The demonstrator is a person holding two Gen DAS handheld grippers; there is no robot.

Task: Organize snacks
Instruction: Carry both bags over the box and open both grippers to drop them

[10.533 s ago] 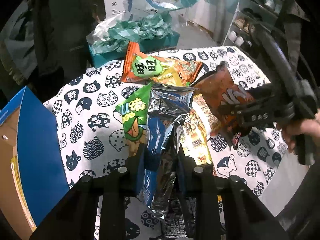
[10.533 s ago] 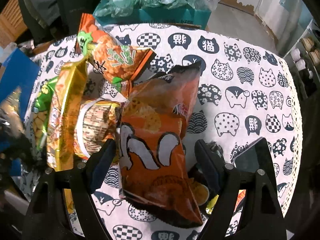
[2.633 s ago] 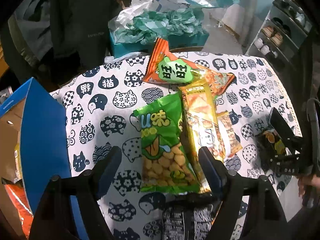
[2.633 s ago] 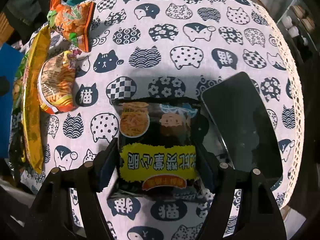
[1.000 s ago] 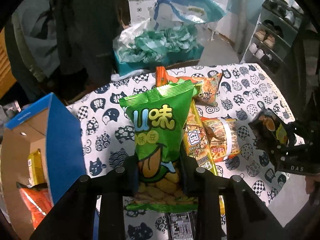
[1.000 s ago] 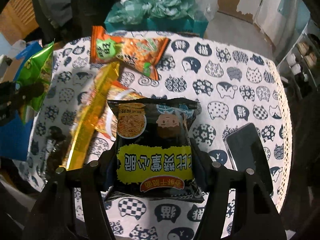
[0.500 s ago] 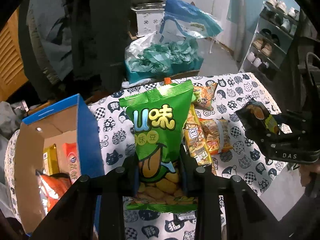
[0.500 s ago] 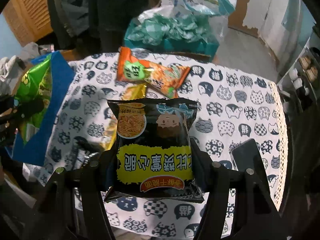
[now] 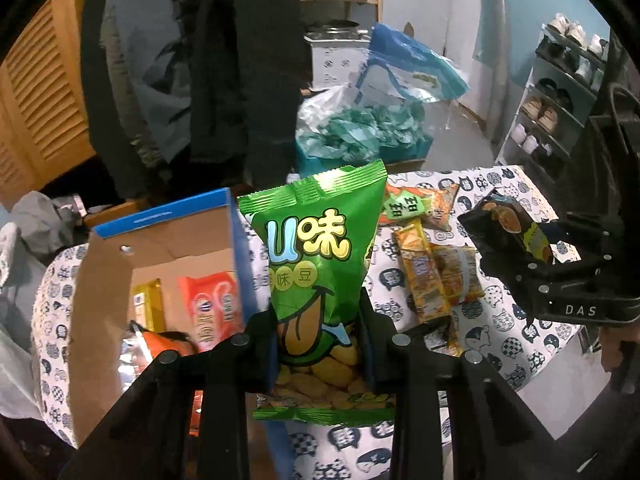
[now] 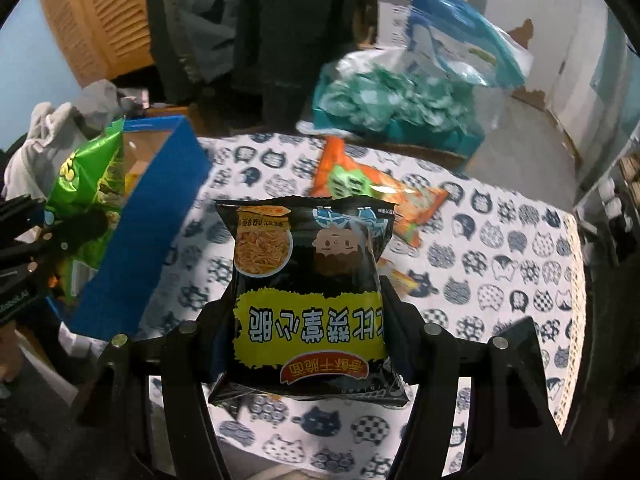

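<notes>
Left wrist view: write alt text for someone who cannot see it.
The left gripper is shut on an upright green snack bag above a cat-print tablecloth. To its left, an open blue cardboard box already holds several packets; at right, the right gripper holds a black packet.

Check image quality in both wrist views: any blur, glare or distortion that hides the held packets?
Left wrist: strong fisheye bending and dark corners; green snack bag sharp, foil glare inside the blue box. Right wrist: same bending; black noodle packet sharp, the orange packet behind it blurred.
</notes>
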